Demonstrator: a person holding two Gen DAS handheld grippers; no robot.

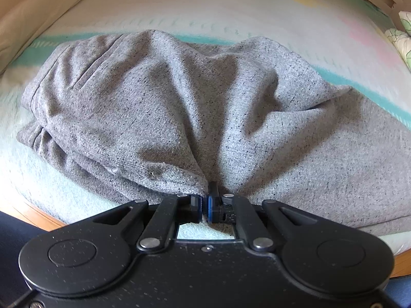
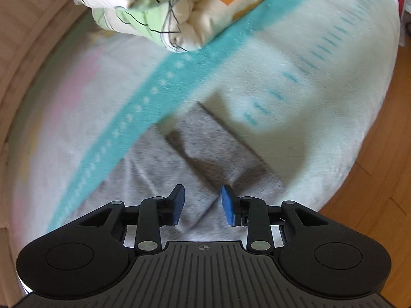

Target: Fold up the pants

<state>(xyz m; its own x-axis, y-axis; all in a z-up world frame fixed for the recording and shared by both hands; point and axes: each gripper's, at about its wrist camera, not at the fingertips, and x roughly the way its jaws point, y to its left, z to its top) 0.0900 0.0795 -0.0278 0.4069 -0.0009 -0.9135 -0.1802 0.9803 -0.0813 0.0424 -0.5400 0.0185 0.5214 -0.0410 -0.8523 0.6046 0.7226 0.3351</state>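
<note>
Grey speckled pants lie bunched on a bed with a pale blanket. My left gripper is shut on a pinch of the pants' near edge, and folds fan out from the grip. In the right wrist view the pants' leg end lies flat on the blanket. My right gripper is open and empty, hovering above the grey cloth.
A folded quilt with green and orange print lies at the far end of the bed, also at the right edge of the left view. Wooden floor lies beyond the bed's edge. A beige wall or headboard borders the bed.
</note>
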